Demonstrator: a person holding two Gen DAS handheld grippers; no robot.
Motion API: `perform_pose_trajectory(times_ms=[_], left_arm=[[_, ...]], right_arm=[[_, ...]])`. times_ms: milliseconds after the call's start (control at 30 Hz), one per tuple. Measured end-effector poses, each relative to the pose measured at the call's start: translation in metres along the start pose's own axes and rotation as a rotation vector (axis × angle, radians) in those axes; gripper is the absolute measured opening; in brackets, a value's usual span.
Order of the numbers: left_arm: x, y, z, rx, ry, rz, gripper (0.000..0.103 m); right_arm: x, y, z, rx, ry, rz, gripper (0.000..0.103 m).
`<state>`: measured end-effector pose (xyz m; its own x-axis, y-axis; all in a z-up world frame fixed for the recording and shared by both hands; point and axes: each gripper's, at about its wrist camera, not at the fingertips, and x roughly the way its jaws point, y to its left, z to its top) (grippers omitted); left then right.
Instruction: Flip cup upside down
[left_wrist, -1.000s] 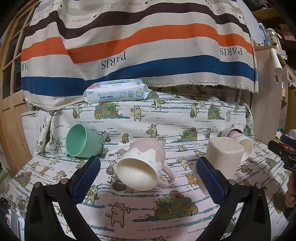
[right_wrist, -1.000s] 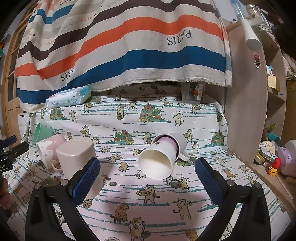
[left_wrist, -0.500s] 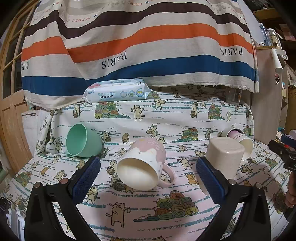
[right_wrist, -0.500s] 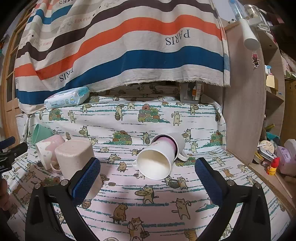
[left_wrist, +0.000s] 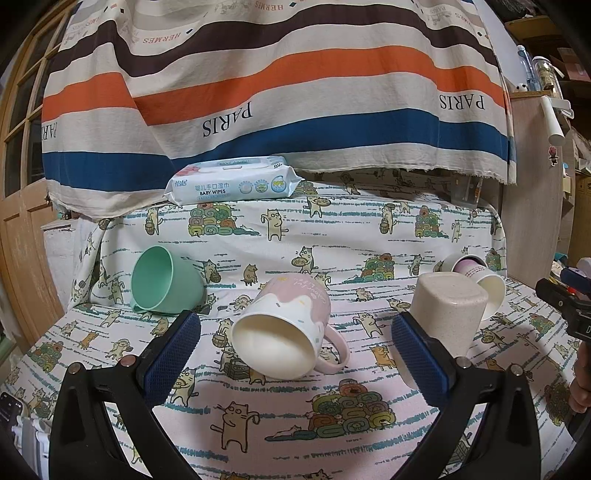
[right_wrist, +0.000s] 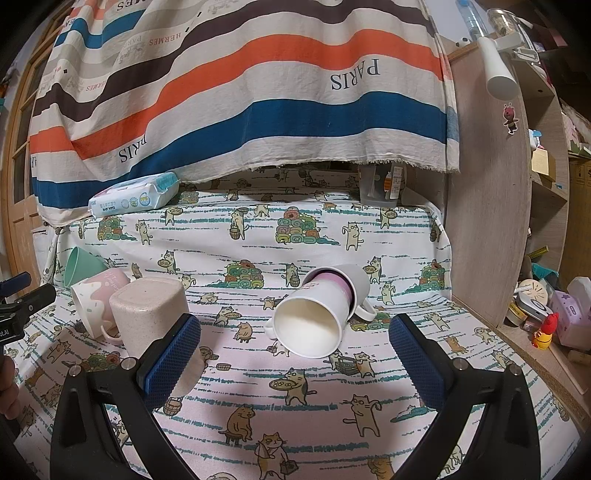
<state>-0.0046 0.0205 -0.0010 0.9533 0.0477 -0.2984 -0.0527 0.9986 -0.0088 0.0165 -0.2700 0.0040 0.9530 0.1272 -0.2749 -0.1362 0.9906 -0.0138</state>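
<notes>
Lying on its side on the cat-print cloth: pink-and-white mug, mouth turned toward the camera and tipped down a little, handle at the lower right touching the cloth; framed between the two fingers of the left gripper, jaws wide apart, nothing between the blue pads, mug just beyond the tips and not touched. Just right of it, a beige square cup standing with its flat base up, partly behind the right-hand pad. Behind that cup, touching or nearly so, a white-and-purple mug on its side, mouth facing down-right. Off to the left, well apart from the pink mug, a mint-green cup on its side, mouth toward the camera. Farther back, on the raised edge under the striped cloth, a pack of baby wipes.

From the right wrist: white-and-purple mug again on its side, mouth forward, handle at the right, lying ahead of the right gripper; jaws spread wide, empty, blue pads clear of the mug. At left, beige square cup partly behind the left-hand pad, pink-and-white mug touching it from behind, mint-green cup beyond. At the far right, a wooden shelf unit.
</notes>
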Motion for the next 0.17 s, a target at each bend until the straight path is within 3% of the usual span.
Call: perform_pose_trajectory(times_ms=[167], left_arm=[[-0.0005, -0.0002, -0.0001, 0.001, -0.001, -0.001, 0.103]], right_arm=[[-0.0001, 0.0001, 0.0001, 0.000, 0.000, 0.000, 0.102]])
